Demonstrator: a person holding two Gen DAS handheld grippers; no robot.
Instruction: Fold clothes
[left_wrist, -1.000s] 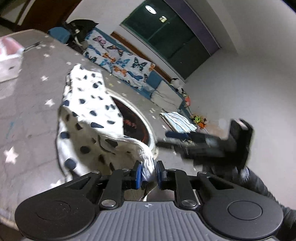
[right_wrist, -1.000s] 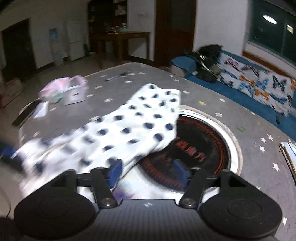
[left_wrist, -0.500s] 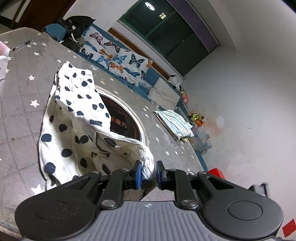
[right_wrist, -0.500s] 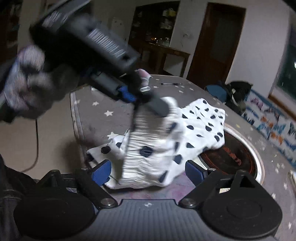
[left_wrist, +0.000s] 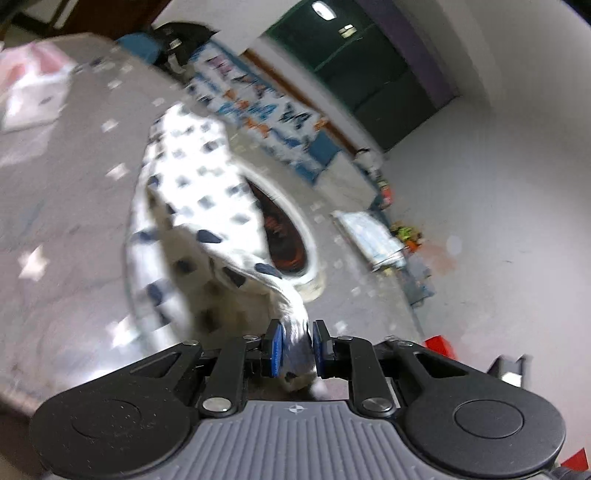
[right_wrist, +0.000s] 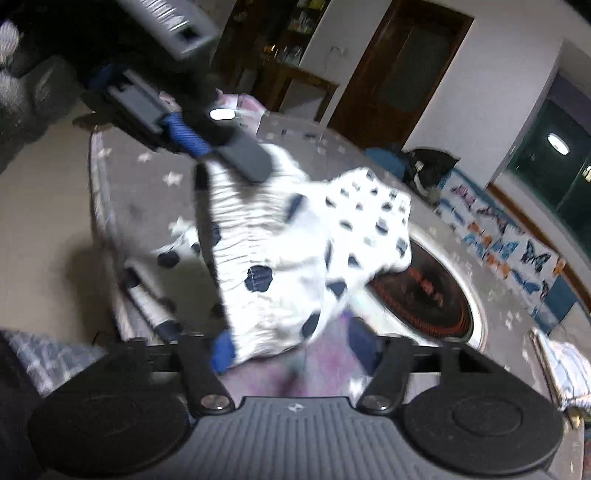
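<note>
Grey, star-printed tablecloth (right_wrist: 122, 192) covers the round table, with a dark hotplate (right_wrist: 424, 295) ringed in white set into its middle. From my right wrist view the table's rim curves past on the left, and beyond it there is bare floor; the butterfly-print bench (right_wrist: 509, 251) runs along the far right side, well apart from the work. My left wrist view shows a pink-and-white packet (left_wrist: 33, 88) near the far left rim, and open cloth between it and the garment.

I have the white garment with dark spots (right_wrist: 280, 254) bunched at the near rim, its far end draped over the edge of the hotplate. My left gripper (left_wrist: 298, 349) is clamped on a gathered hem of it, blue pads pressing the fabric from both sides; in the right view it reaches in from upper left, lifting that corner (right_wrist: 229, 151). My right gripper (right_wrist: 291, 350) has just been closing, and the lower edge of the garment hangs between its fingers; blur keeps me from telling whether the pads press the cloth.

Compared with half a second ago, the right jaws stand narrower and the fabric sits lower, down between them. The left grip looks unchanged, though its view has blurred.
</note>
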